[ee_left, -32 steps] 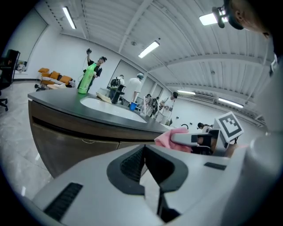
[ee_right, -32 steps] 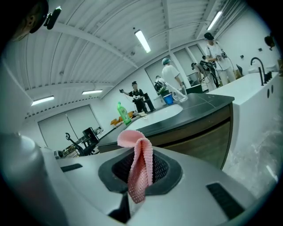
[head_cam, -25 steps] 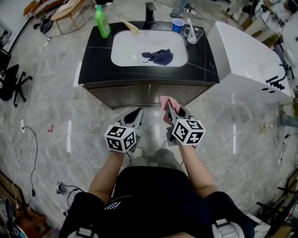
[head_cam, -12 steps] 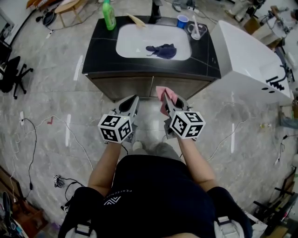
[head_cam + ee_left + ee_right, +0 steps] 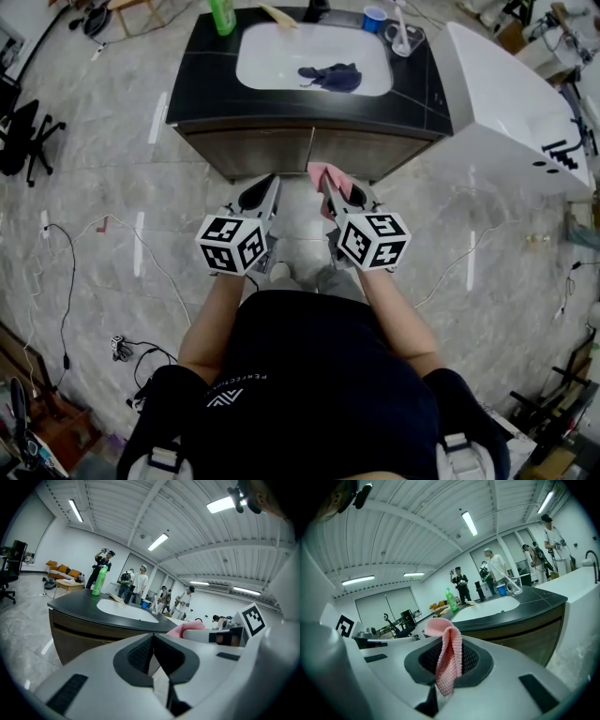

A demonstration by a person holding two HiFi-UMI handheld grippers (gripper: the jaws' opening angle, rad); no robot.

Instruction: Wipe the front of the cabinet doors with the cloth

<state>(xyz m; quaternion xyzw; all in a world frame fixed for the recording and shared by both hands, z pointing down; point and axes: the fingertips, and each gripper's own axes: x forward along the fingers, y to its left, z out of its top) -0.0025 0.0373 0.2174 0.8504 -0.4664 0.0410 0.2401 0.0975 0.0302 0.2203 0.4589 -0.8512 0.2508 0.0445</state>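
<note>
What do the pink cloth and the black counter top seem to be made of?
Pink cloth: likely knitted fabric, matte; a fine mesh texture shows. Counter top: perhaps polished stone or a look-alike, glossy black; thin pale lines cross it.

Left gripper (image 5: pixel 266 190), right gripper (image 5: pixel 334 193) and cloth (image 5: pixel 328 173) now nearer the cabinet doors (image 5: pixel 272 154).
</note>
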